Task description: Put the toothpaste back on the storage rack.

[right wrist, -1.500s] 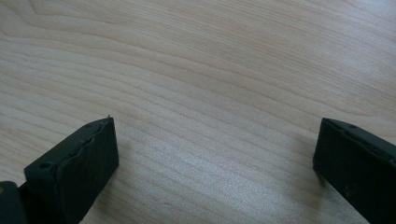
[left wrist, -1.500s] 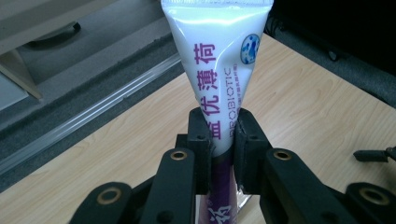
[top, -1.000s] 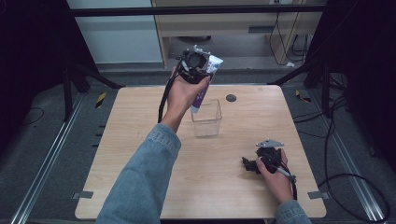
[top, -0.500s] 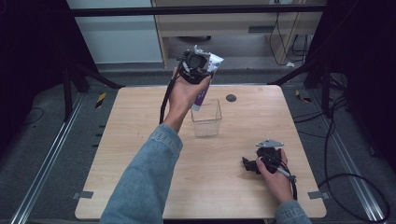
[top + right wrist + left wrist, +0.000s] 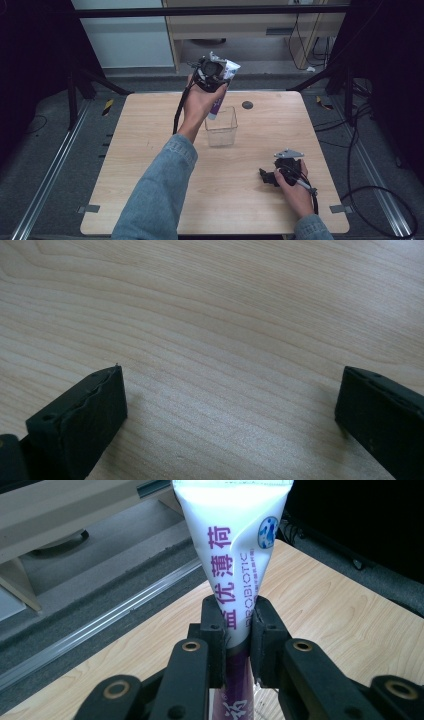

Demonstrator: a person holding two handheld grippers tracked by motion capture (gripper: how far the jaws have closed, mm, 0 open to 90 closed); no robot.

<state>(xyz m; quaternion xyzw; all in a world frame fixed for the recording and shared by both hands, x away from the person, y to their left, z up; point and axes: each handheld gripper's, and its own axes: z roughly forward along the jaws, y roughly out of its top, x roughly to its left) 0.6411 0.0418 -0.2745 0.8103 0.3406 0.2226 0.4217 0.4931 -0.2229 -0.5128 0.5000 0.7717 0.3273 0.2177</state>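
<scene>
Wooden table [image 5: 150, 150] fills mid-frame, where the left gripper [image 5: 212, 75], clamped on a toothpaste tube [image 5: 220, 95], hangs it cap-down over the clear box [image 5: 221, 127], seemingly for dropping in, while the right gripper [image 5: 272, 176] rests wide open, empty, lower right.
</scene>
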